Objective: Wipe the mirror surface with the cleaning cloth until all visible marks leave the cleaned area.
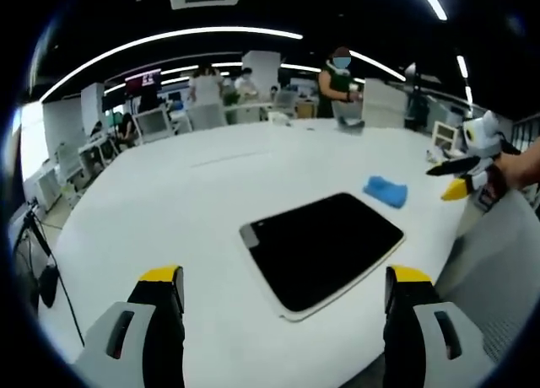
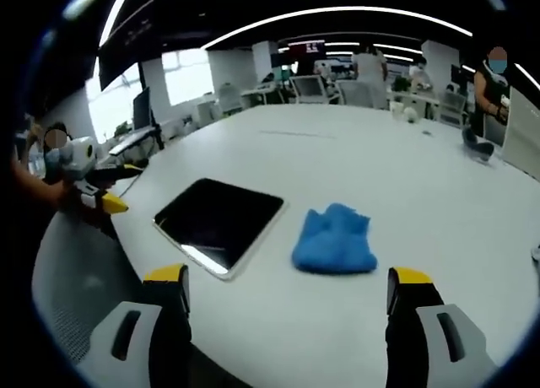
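Dark rectangular mirror (image 1: pixel 325 246) lies flat near the white counter's (image 1: pixel 186 202) edge, crumpled blue cleaning cloth (image 2: pixel 335 240) beside it. Left claw (image 1: pixel 285 299) and right claw (image 2: pixel 287 299): jaws apart, empty.

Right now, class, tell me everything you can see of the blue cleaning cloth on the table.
The blue cleaning cloth is a soft, fuzzy-looking rag, crumpled into a loose heap rather than spread flat. It lies on the white table beside the dark, rounded-corner mirror, apart from it with a strip of bare table between. Neither pair of tongs touches it: the right tongs hang open just short of it, and it sits on the mirror's far side in the left gripper view.
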`<action>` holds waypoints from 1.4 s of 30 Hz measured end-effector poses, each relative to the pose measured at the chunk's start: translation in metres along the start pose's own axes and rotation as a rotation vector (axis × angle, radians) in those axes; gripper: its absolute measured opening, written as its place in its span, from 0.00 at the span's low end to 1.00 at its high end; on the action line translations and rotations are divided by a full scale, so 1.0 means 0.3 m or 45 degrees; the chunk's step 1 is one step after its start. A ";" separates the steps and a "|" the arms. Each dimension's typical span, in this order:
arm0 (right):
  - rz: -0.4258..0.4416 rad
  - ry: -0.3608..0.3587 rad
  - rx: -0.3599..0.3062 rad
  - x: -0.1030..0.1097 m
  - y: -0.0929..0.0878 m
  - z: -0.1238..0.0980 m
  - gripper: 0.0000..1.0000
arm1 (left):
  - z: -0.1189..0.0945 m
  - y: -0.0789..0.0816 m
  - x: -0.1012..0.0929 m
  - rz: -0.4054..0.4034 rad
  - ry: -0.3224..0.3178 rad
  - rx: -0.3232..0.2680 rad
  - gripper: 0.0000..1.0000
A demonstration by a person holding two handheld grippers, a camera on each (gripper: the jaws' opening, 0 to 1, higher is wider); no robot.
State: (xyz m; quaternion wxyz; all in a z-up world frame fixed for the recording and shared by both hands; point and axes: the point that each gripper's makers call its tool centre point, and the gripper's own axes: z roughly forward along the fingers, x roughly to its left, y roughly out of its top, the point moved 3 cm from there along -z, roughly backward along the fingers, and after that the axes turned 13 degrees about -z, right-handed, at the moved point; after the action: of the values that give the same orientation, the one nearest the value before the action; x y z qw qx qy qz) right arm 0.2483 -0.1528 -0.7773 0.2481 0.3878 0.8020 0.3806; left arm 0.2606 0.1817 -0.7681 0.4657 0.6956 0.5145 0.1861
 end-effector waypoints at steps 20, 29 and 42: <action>-0.077 -0.051 0.024 -0.033 -0.010 -0.002 0.96 | 0.018 -0.009 -0.022 0.066 -0.021 0.038 0.99; -0.064 -0.027 -0.012 -0.034 0.001 0.015 0.99 | 0.023 -0.013 -0.039 0.096 -0.051 0.048 0.99; -0.169 -0.084 0.003 -0.036 0.017 0.001 0.93 | 0.019 -0.017 -0.023 0.050 -0.023 0.056 0.99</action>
State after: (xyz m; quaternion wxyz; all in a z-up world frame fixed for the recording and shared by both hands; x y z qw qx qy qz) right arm 0.2570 -0.1594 -0.7723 0.2987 0.3464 0.8177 0.3495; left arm 0.2591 0.1732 -0.7736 0.4512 0.7173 0.5004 0.1776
